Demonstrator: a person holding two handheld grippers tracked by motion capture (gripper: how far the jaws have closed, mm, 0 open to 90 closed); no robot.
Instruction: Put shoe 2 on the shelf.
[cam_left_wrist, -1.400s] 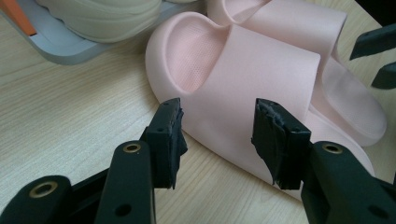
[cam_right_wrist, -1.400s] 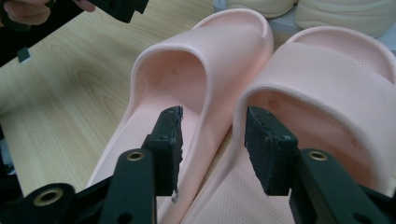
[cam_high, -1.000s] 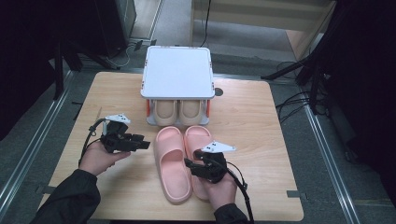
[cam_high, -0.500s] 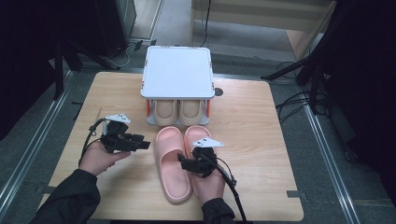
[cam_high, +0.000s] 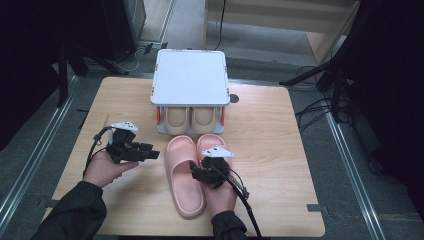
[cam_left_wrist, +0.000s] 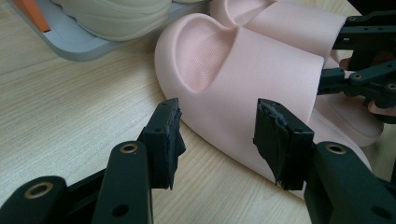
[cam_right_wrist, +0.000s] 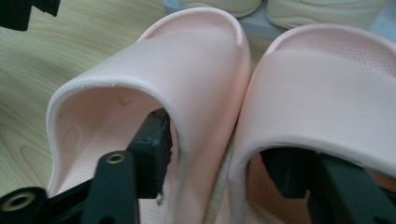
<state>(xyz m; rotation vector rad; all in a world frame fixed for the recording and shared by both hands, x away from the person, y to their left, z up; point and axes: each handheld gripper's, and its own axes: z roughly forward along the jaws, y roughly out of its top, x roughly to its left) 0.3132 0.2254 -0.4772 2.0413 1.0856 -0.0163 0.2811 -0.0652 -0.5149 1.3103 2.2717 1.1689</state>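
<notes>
Two pink slippers lie side by side on the wooden table, the left one and the right one, toes toward a shoe rack. My right gripper is open and pushed in from the heel side. One jaw is under the left slipper's strap, the other under the right slipper's strap, and the two adjoining strap walls stand between them. My left gripper is open, just left of the left slipper, with nothing between its fingers.
A small rack with a white top stands at the table's back middle, a pair of beige slippers on its lower shelf. Its grey base lies just beyond the pink pair. Cables and dark equipment surround the table.
My right gripper has moved left and forward, from beside the right slipper into the openings of both pink slippers. The left gripper has barely moved.
</notes>
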